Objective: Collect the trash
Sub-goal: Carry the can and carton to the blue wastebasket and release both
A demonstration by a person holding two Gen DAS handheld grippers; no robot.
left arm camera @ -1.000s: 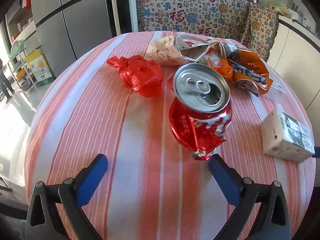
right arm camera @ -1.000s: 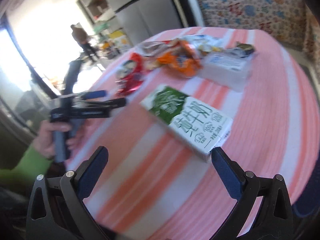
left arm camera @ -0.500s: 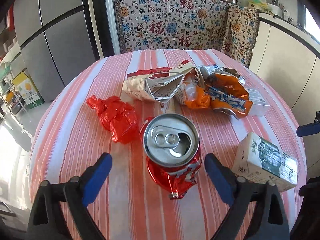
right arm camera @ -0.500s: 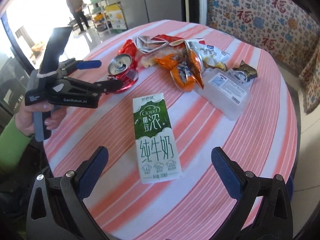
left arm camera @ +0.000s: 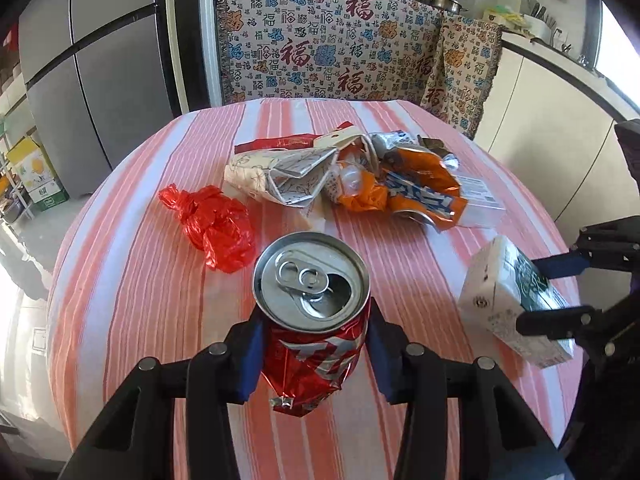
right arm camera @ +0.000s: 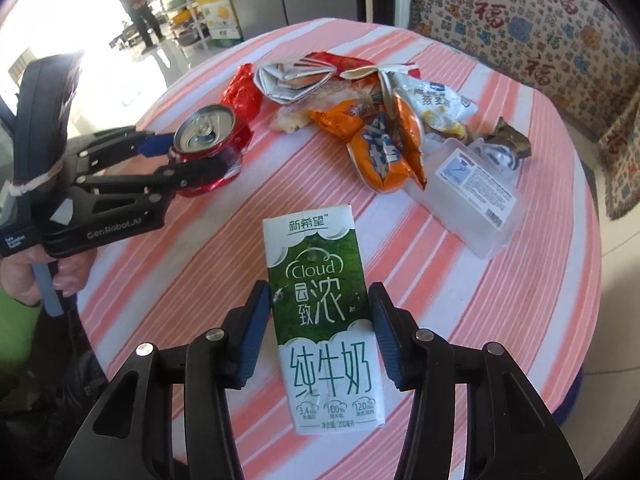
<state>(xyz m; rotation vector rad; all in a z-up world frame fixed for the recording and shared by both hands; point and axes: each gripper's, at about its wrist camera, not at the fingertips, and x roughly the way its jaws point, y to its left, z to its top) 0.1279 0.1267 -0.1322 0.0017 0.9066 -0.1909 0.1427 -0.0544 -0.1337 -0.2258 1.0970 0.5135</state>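
Left tongs (left arm camera: 314, 354) closing on dented can (left arm camera: 312, 312), right tongs (right arm camera: 320, 336) on milk carton (right arm camera: 324, 320); contact unclear.

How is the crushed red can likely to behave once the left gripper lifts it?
The red can is opened and crumpled at its base, so it is probably empty and light. Its dented wall may give further as the left gripper jaws close on it. The thin, glossy metal could slip or twist in the pads.

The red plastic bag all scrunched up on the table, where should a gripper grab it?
Grab the red plastic bag across its fat crumpled middle, coming down from above. It lies low and lumpy on the striped tablecloth, so no side offers a firm edge, while the soft bulge should squash between the pads. Its thin knotted end would probably slip.
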